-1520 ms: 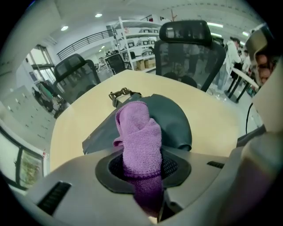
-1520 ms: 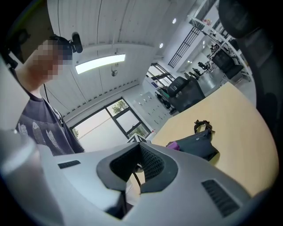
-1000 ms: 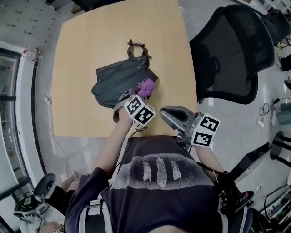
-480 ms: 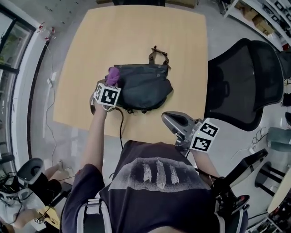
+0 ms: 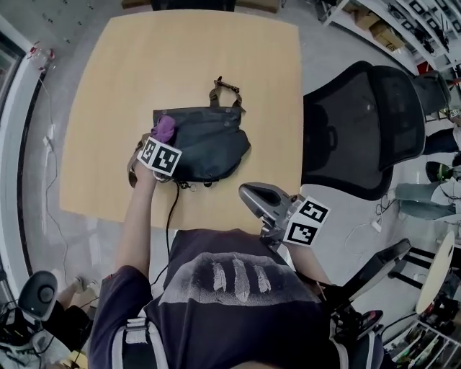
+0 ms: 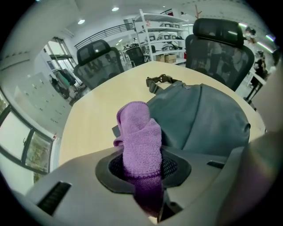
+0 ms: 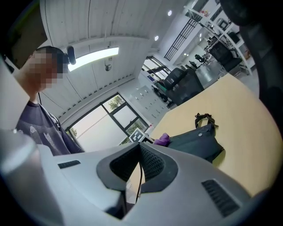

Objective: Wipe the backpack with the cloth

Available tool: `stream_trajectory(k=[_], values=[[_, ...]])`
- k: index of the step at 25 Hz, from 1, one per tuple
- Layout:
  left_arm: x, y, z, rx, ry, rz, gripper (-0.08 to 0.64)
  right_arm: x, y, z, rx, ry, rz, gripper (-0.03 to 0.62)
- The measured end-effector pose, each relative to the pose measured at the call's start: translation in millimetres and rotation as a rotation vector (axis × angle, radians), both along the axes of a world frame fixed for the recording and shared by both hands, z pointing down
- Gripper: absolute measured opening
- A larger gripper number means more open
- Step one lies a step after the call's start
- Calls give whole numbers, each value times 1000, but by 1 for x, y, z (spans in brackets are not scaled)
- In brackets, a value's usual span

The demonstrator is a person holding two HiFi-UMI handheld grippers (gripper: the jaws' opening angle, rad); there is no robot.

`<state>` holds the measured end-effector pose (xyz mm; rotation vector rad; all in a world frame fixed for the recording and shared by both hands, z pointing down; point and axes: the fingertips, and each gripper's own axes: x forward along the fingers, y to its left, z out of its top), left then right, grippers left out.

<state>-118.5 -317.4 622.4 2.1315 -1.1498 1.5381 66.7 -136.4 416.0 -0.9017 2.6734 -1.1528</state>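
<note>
While the left claw [image 6: 142, 170] pinches nubby purple cloth [image 6: 138, 132] beside the backpack [image 6: 208, 119], the right claw [image 7: 139, 170] is closed.

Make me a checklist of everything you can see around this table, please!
Surface: wooden table, bare apart from the backpack.
Job's things: dark backpack lies flat on the table, strap toward the far edge; purple cloth at its left corner.
Clutter: nothing seen.
Grippers: left tongs shut on the cloth; right tongs shut, empty, held by the table's near edge.
Cables: dark cable hangs from the left tongs along the arm; thin floor cables at both sides.
Surroundings: black chair right of the table; shelves far right.
</note>
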Motion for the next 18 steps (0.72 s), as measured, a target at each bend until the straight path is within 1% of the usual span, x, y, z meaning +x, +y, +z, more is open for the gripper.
stream_trajectory(k=[2,5,7,10,13,15,18], values=[[16,-1,0,-7,-34,61,118,2,0,1,0,0,10,3],[29,-2,3,-16,-116,136,118,7,1,1,6,-3,12,3],[44,4,3,-21,-113,181,118,11,4,4,1,-11,25,3],[80,9,0,-29,-100,262,118,19,8,5,-12,-31,60,3],[115,12,-3,-40,-86,305,118,30,12,2,-16,-40,68,3],[133,15,-4,-40,-93,332,118,37,17,3,-13,-38,71,3],[164,16,-8,-29,-106,384,118,54,23,4,-14,-42,102,3]])
